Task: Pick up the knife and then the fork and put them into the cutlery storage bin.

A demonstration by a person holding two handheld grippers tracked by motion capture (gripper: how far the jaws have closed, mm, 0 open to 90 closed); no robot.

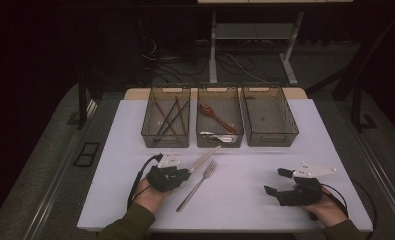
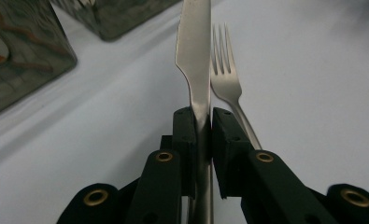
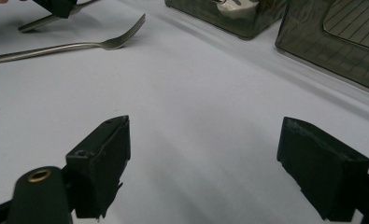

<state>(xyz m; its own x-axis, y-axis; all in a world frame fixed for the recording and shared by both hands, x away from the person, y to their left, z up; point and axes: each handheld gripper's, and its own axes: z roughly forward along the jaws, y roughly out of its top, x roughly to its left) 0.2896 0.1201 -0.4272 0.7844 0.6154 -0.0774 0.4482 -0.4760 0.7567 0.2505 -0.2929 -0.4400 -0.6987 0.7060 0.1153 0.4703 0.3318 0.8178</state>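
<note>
Bins: three grey mesh bins [image 1: 220, 116] in a row at the far edge of the white table [image 1: 265, 200]; left bin [image 1: 166, 116] with dark sticks, too tangled to count; middle bin with a brown spoon [image 1: 216, 117] and something pale; right bin [image 1: 269, 116] bare inside
Knives: one; knife [image 2: 194, 60] clamped by the handle, blade pointing toward the middle bin
Forks: one; fork [image 1: 197, 186] flat on the table just right of the knife, tines toward the bins
Grippers: two
Left gripper [image 2: 203, 128]: jaws narrow, pressed on the knife from both sides; near front of the bins, on the table's left half
Right gripper [image 3: 219, 163]: jaws spread wide, nothing between them; well right of the fork, low over bare table
</note>
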